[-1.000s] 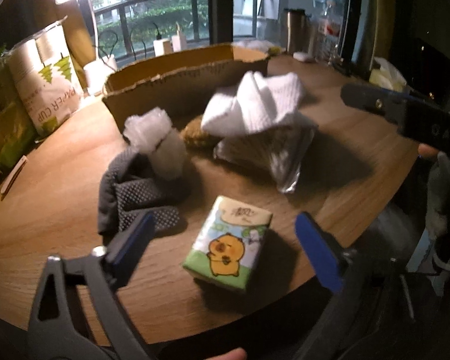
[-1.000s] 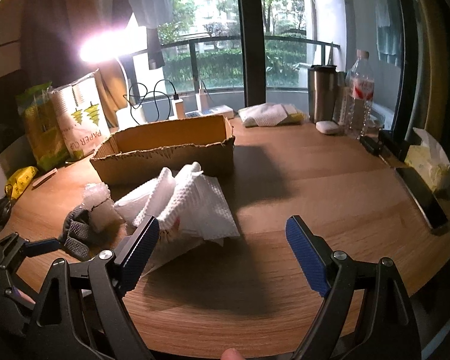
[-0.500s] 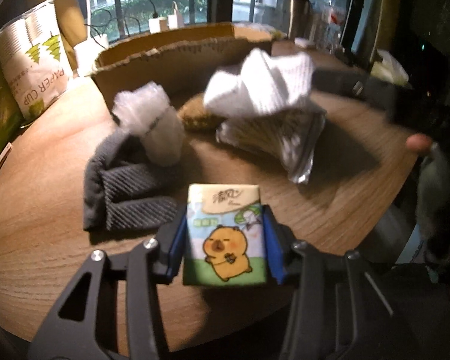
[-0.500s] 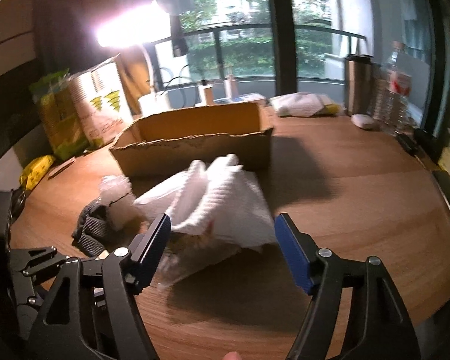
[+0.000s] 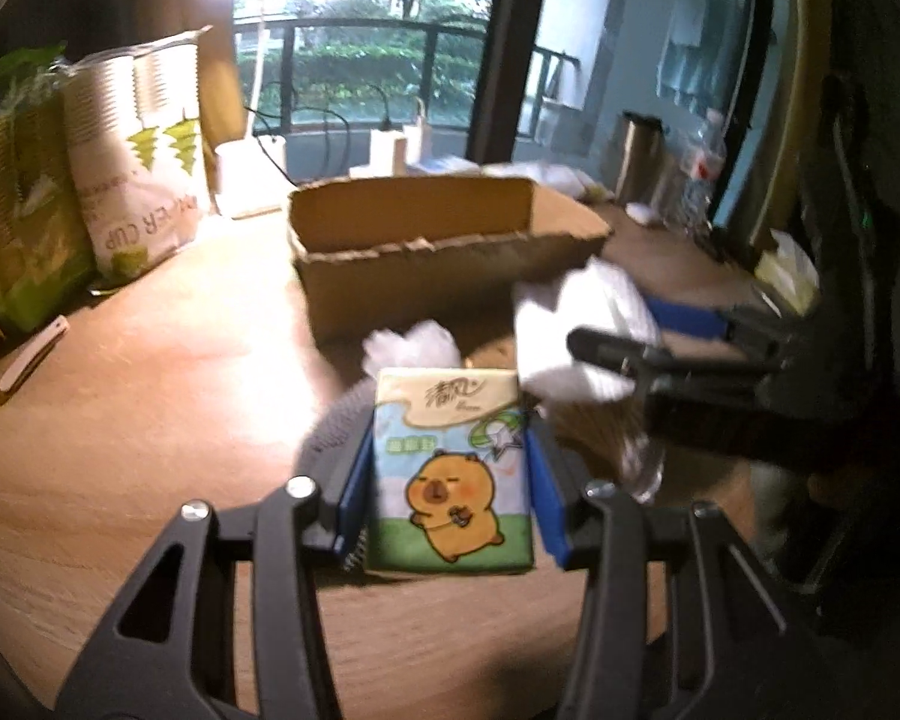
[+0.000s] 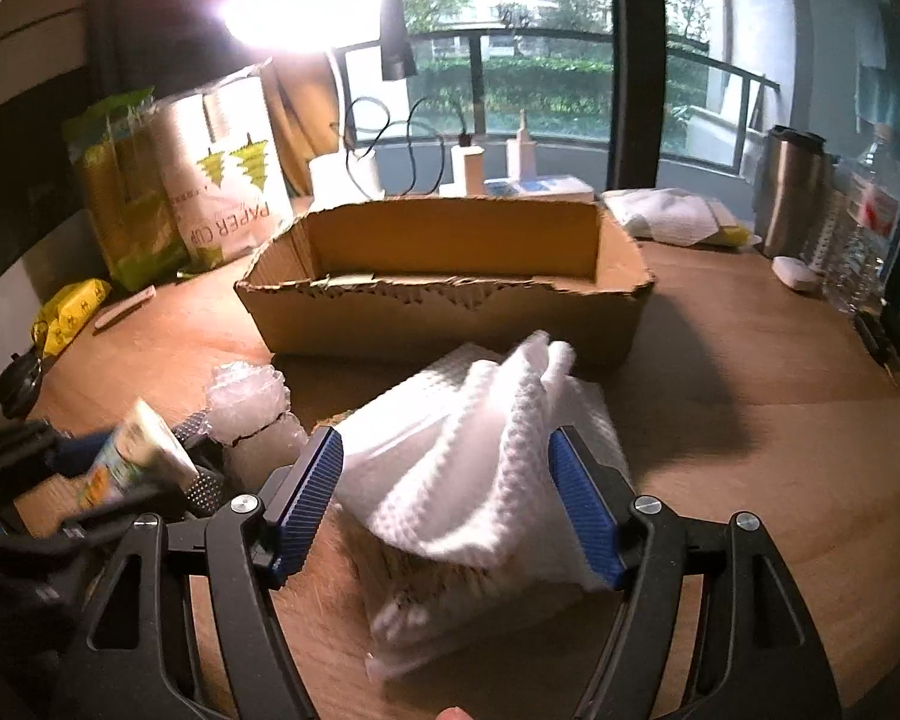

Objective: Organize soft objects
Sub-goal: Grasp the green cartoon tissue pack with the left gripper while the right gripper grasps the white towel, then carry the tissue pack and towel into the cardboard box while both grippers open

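Squarely between the blue pads of the left gripper (image 5: 447, 495) sits the tissue pack (image 5: 450, 474), pinched on both sides and lifted off the table (image 5: 150, 420); its jaws closed on it within the last second. Behind it lie a bubble-wrap wad (image 5: 411, 345) and a grey cloth (image 5: 336, 426). To the right, the right gripper (image 6: 456, 504) has its pads around the white towel (image 6: 480, 450), which lies on a clear bag (image 6: 450, 606); whether they press it I cannot tell. Beyond stands the open cardboard box (image 6: 444, 306), with a paper-cup bag (image 6: 234, 180) to its left
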`<state>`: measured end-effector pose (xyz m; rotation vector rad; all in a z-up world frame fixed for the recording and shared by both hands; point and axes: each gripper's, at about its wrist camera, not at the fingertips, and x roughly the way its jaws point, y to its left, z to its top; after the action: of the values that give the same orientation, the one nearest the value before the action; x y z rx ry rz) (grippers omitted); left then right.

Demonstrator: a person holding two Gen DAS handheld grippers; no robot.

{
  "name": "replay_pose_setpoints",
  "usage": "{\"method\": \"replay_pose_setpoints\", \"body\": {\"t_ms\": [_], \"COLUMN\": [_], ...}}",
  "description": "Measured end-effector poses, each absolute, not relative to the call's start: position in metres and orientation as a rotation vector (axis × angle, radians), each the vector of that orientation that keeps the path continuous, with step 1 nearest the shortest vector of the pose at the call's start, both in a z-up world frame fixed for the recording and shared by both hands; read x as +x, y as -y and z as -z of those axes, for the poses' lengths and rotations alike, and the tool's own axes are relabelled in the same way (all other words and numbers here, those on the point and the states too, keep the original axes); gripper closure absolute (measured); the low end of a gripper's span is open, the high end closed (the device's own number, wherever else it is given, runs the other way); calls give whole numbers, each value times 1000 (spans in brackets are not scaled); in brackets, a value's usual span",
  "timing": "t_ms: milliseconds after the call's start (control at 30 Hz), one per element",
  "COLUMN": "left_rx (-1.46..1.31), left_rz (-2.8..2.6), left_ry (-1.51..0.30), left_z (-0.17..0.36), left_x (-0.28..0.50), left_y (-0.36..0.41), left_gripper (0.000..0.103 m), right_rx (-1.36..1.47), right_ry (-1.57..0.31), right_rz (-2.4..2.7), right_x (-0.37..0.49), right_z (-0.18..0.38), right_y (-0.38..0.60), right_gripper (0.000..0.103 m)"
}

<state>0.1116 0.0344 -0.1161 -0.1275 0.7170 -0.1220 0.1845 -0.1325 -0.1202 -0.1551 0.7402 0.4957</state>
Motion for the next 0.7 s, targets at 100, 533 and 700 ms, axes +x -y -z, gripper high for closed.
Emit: {"method": "replay_pose_setpoints", "body": {"t_ms": [100,533,700], "left_rx": [-148,-166,-175], "left_rz": [113,112,113], "left_ry": [-700,-664,-635], "left_z": [114,106,95], "left_x": [113,117,124], "left_y": [-45,-52,-52], "left_gripper": [56,56,56], "right_rx": [-192,-273,-254], "right_ry": [-757,-706,-636], "right_rz": [-491,-477,-521], "right_x": [189,188,182], "right_z": [126,121,93], "right_y": [119,108,111], "right_gripper": [28,88,92]}}
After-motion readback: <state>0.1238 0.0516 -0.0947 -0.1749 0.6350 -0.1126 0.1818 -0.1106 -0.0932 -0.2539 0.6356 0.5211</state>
